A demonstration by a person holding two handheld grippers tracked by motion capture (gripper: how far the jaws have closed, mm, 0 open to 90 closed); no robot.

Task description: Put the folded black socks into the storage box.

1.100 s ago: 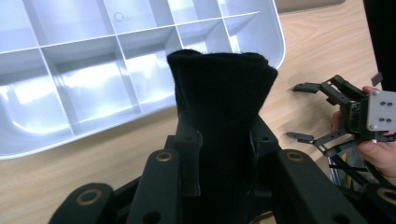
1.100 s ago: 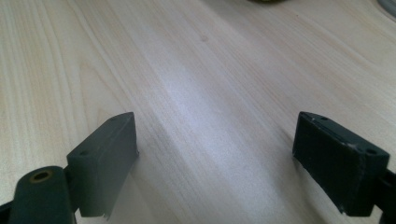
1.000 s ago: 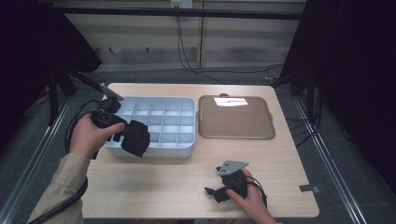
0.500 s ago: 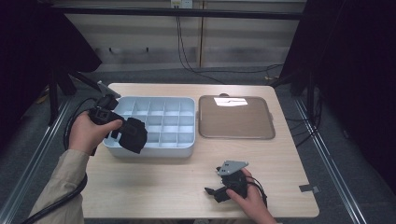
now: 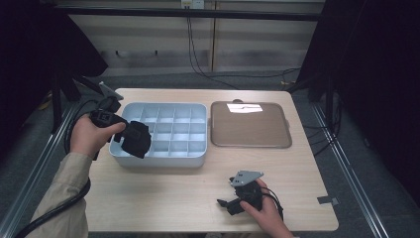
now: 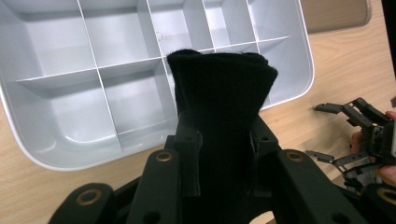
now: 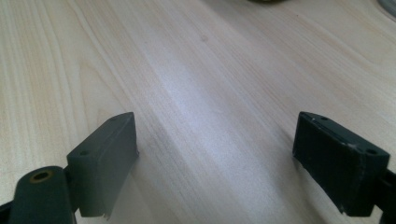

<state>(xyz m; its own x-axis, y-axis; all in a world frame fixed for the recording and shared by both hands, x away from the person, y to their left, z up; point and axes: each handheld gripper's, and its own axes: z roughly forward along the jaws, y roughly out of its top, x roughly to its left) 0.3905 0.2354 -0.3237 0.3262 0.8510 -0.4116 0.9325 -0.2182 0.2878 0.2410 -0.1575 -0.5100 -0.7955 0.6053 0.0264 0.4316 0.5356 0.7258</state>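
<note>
Over the near-left corner of the grey divided tray (image 5: 163, 158), left gripper (image 5: 130, 138) clamped on a black folded cloth (image 6: 219, 98), jaws narrowed against both sides of it. Cloth standing up between the jaws, top edge bunched, hanging above the tray's front compartments and not touching the dividers as far as can be told. Tray sitting on the wooden table (image 5: 163, 198), compartments bare and pale. Just to the right of it, brown flat tray (image 5: 250, 126), a bright glare near its far edge. Down at the near edge of the table, right gripper (image 5: 229, 202) held low over bare wood, jaws spread wide, nothing between them. Well apart from the cloth and the tray.
</note>
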